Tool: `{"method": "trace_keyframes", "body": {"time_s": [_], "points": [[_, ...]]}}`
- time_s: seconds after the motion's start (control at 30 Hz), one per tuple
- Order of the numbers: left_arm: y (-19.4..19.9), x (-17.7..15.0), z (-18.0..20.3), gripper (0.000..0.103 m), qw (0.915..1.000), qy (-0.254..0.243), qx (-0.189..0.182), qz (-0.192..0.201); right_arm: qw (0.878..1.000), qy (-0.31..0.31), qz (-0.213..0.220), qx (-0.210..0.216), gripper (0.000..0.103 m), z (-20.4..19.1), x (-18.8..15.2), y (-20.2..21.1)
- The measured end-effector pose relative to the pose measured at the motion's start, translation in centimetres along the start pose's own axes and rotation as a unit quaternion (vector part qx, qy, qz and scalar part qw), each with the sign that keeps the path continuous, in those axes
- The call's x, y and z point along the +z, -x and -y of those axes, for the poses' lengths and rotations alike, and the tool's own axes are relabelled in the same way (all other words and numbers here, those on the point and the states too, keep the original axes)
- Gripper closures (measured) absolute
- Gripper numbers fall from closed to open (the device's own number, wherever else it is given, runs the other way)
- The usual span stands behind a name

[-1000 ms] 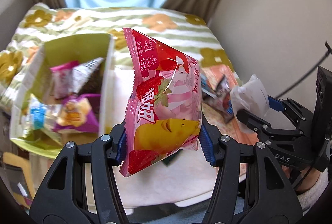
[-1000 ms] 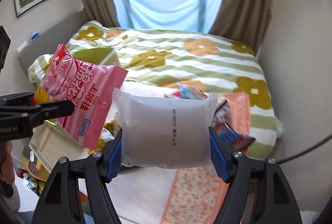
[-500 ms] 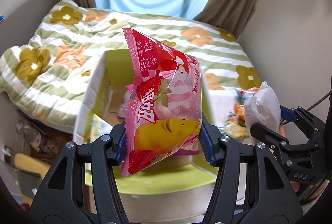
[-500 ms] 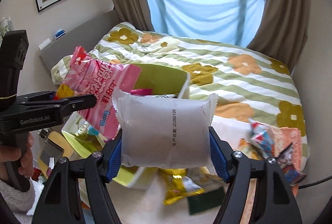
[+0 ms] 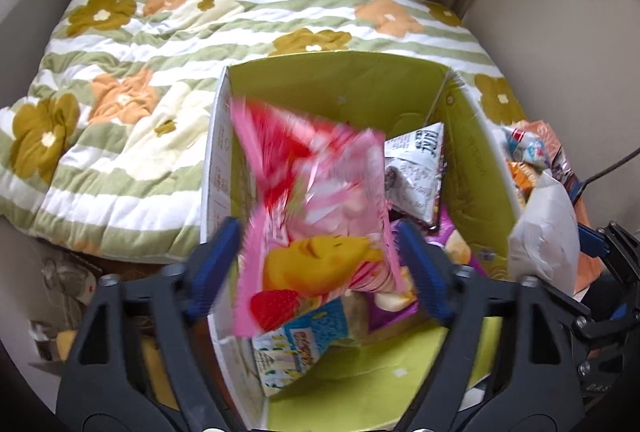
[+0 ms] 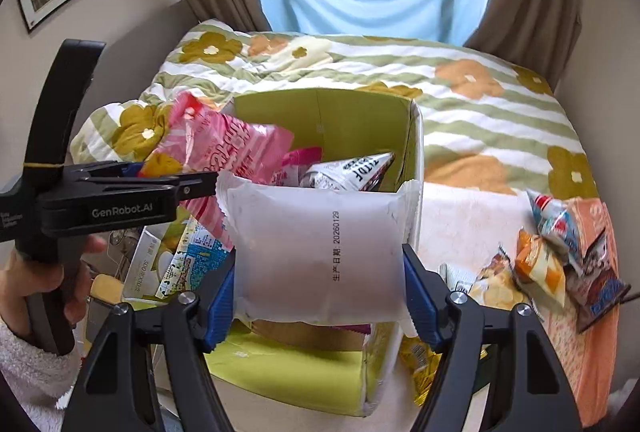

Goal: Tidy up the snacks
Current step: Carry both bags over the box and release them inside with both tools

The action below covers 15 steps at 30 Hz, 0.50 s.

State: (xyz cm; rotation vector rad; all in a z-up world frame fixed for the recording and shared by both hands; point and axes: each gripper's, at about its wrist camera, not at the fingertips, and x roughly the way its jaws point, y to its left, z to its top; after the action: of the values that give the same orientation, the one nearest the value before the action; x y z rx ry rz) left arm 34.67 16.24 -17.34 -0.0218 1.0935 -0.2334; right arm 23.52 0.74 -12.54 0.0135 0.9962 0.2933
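A green-lined cardboard box (image 5: 468, 152) stands on the bed and holds several snack packs; it also shows in the right wrist view (image 6: 360, 112). My left gripper (image 5: 320, 264) is over the box with its jaws spread. The pink strawberry snack bag (image 5: 320, 200) is blurred and loose between the fingers, dropping into the box; it shows in the right wrist view (image 6: 228, 148) too. My right gripper (image 6: 318, 292) is shut on a white snack pack (image 6: 320, 252), held above the box's near edge. That pack appears at the right of the left wrist view (image 5: 544, 232).
Several loose snack packs (image 6: 540, 264) lie on an orange and white cloth to the right of the box. A yellow pack (image 6: 420, 360) lies by the box's near right corner. The flowered quilt (image 5: 120, 104) covers the bed behind. Clutter sits low at the left.
Both grippers moved over the box. My left gripper opened and the pink bag slipped free, falling toward the box. The right gripper still holds the white pack.
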Motion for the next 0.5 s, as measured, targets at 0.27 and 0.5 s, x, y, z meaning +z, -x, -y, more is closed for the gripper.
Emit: {"method": "trace_keyframes", "body": {"time_s": [0.27, 0.5], "points": [[1.3, -1.5, -1.2, 0.003, 0.9998, 0.02, -0.007, 0.007, 0.999, 0.022, -0.019, -0.017, 0.034, -1.5, -1.6, -1.1], [3.7, -4.3, -1.9, 0.003, 0.998, 0.049, 0.008, 0.038, 0.999, 0.014, -0.033, 0.005, 0.033, -1.8, -2.4, -2.4]]}}
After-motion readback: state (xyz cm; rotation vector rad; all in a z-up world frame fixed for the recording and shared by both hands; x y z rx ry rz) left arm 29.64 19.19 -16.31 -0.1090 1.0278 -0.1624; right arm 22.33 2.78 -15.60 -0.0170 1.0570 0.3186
